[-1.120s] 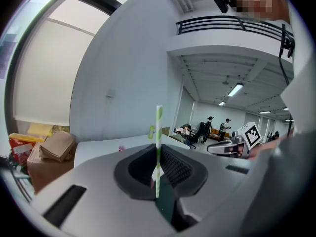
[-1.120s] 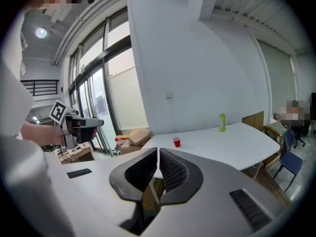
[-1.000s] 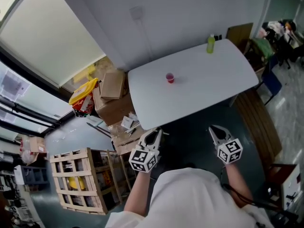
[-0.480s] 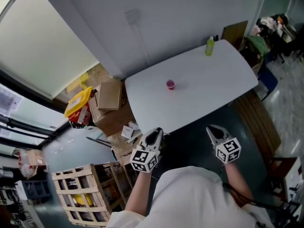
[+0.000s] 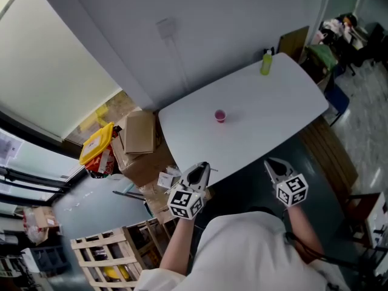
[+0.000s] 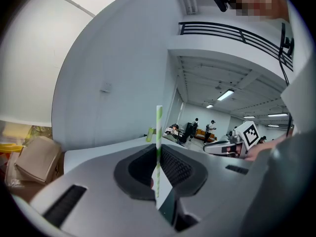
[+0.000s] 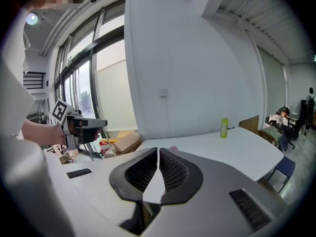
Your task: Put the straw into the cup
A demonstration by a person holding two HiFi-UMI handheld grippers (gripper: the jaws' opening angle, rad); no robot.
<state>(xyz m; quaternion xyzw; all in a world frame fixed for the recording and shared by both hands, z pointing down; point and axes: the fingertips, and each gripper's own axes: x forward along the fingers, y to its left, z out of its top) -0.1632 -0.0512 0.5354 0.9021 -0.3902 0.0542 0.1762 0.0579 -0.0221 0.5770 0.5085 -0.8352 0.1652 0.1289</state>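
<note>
one thin green-striped straw (image 6: 158,127) in left hand-held gripper (image 6: 157,154)

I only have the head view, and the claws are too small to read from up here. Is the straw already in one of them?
Observer: Yes. The left gripper view shows a green-and-white striped straw standing upright, pinched between the jaws of the left claw.
Operator: Is the right one carrying anything?
Observer: No. In the right gripper view the right claw has its jaws together with nothing between them.
Operator: Does either gripper camera see the cup?
Observer: The right gripper view does. The pink cup peeks just over that claw's tips, on the white table.
</note>
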